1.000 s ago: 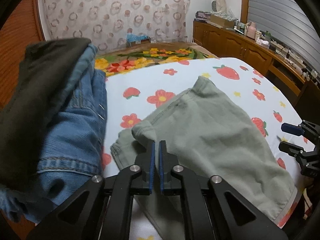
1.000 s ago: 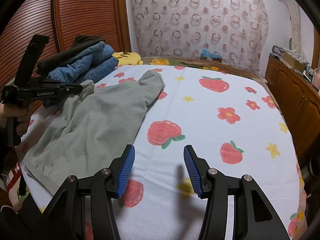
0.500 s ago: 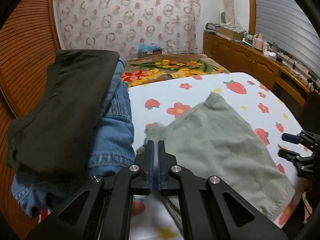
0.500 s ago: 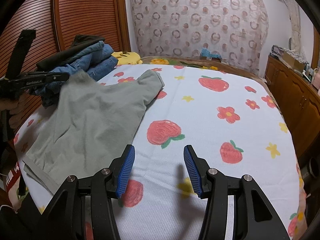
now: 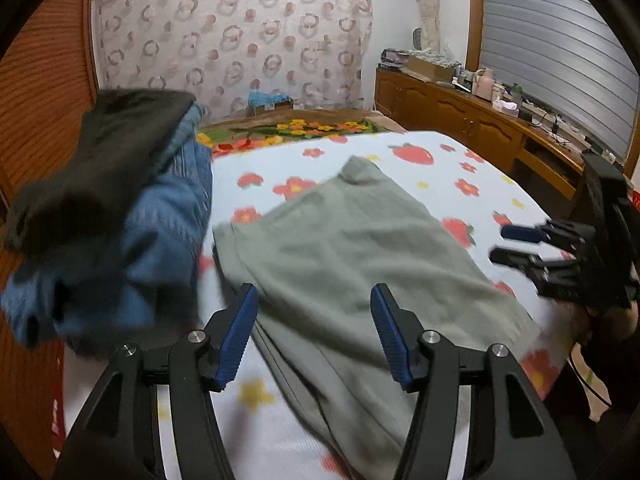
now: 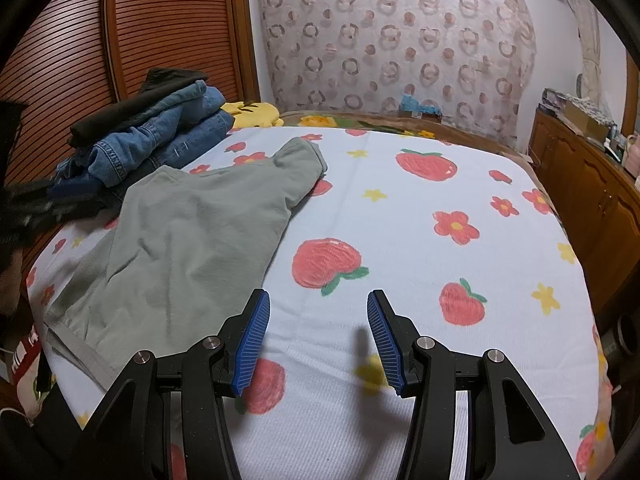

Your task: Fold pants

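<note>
Grey-green pants lie folded over on the strawberry-print bed cover, also in the right wrist view. My left gripper is open and empty, hovering above the pants' near left part. My right gripper is open and empty over the bare cover, right of the pants. It shows at the right of the left wrist view. The left gripper appears blurred at the left edge of the right wrist view.
A pile of blue jeans with a dark garment on top sits left of the pants, also in the right wrist view. A wooden cabinet runs along the right. A slatted wooden door stands left.
My left gripper has opened and let go of the pants' edge, which it had carried over. The pants now lie flat in a fold. The right gripper has stayed put.
</note>
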Motion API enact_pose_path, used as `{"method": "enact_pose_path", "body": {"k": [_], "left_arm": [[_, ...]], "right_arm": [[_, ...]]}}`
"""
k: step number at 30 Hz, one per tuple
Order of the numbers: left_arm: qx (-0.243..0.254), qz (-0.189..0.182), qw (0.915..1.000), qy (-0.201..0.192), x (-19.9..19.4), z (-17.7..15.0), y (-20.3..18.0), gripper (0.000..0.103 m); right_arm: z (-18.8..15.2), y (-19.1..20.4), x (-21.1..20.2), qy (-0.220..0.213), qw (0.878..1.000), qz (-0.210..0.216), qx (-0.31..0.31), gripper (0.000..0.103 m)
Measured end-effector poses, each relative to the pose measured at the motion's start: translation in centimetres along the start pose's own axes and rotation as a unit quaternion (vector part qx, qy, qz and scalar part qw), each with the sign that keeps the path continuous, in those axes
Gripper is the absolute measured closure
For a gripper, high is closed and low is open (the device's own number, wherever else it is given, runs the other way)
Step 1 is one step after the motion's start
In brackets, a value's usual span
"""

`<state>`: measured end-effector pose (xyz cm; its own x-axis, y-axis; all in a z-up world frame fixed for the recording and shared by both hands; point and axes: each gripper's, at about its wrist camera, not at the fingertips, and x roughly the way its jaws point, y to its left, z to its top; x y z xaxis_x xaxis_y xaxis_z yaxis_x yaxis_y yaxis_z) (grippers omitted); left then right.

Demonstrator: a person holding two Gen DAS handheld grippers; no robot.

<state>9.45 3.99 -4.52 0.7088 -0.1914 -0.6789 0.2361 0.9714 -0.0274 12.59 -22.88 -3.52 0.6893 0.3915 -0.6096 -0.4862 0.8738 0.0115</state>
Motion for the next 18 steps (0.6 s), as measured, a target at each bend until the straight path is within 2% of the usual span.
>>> {"method": "enact_pose_path", "body": {"k": [10,18], "left_arm": [[-0.031,-0.017,0.9986,0.039,-1.8,-5.5,-0.9,0.061],[-0.044,-0.035,0.9967,0.059,-2.5,-7.7,-1.1,0.071]], "right_arm": [[-0.1,0.1,0.1,0.001,1.000,-0.001,0.000,0.050],[-0.2,0.0,0.0,0.001,1.000,-0.001,0.001,0.050]]}}
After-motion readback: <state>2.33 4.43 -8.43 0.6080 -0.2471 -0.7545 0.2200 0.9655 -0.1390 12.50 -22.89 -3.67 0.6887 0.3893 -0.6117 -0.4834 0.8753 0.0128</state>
